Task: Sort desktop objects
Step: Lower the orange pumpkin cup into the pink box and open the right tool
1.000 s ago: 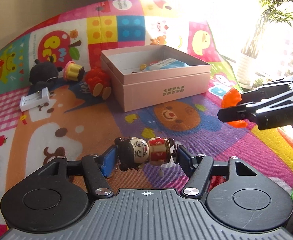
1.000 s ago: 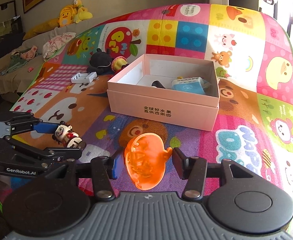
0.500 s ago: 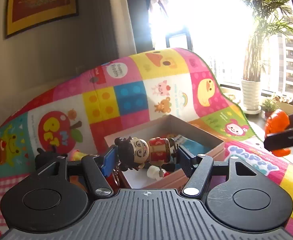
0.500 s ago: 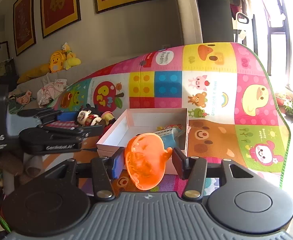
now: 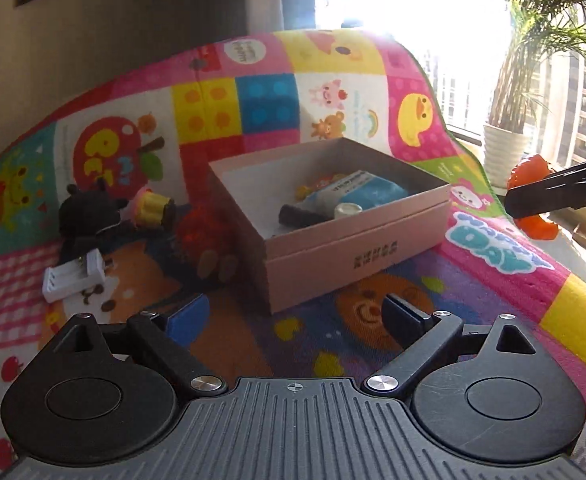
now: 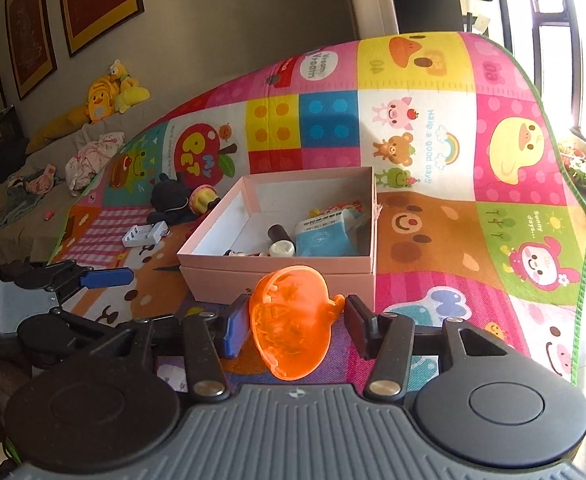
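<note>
Right gripper (image 6: 297, 322) gripped an orange translucent plastic hair claw (image 6: 291, 320), just short of the open pink cardboard box (image 6: 279, 276) ahead. Left gripper (image 5: 293, 316) gaped, empty. Advice: carry the claw past the near wall, release low over bare floor. Play mat (image 6: 501, 216) read "Have a good day!"; box label illegible.

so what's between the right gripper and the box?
Only bare mat, per the right wrist view. The right gripper, shut on the orange clip, sits just short of the box.
</note>
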{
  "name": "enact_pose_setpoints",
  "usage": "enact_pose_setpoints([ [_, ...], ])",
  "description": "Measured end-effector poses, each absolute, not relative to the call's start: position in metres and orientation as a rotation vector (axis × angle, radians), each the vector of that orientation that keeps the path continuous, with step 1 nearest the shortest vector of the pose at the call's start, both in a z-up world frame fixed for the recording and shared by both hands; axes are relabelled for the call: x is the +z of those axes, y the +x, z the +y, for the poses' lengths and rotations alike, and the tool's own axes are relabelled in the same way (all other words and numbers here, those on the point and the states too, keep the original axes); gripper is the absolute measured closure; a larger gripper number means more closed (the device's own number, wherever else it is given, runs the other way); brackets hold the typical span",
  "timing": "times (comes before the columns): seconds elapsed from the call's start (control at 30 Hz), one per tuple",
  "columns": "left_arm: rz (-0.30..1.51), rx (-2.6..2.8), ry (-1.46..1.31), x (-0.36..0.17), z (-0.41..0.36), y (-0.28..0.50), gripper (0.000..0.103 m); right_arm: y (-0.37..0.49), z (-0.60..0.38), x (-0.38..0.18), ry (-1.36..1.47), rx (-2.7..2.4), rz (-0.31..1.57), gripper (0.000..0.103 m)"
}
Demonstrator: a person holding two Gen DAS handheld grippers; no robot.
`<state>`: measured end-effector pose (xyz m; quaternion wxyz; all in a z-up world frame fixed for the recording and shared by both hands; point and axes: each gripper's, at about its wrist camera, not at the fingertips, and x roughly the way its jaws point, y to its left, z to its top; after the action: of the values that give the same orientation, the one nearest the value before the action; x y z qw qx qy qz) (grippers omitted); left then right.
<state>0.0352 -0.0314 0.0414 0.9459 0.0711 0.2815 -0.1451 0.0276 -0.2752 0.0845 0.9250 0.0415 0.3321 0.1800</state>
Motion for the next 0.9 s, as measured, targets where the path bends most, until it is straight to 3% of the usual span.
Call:
enact_pose_setpoints([
  [0.13, 0.608, -0.203, 0.054, 0.034, 0.0, 0.034, 0.005, 0.048, -0.249, 0.08, 0.099, 0.45, 0.793, 0.052],
  [0.27, 0.621, -0.137, -0.028, 0.031, 0.024, 0.037, 0.004, 0.076, -0.213, 0.092, -0.003, 0.462, 0.787, 0.052],
  [0.6, 0.609, -0.158, -0.085, 0.025, 0.038, 0.03, 0.002, 0.237, -0.181, 0.095, -0.007, 0.248, 0.84, 0.052],
  [0.67, 0.612, -0.143, -0.09, 0.022, 0.043, 0.03, 0.002, 0.252, -0.179, 0.088, -0.007, 0.188, 0.853, 0.035],
  [0.9, 0.614, -0.083, -0.173, 0.02, 0.067, 0.036, 0.002, 0.232, -0.137, 0.092, -0.148, 0.245, 0.786, 0.035],
])
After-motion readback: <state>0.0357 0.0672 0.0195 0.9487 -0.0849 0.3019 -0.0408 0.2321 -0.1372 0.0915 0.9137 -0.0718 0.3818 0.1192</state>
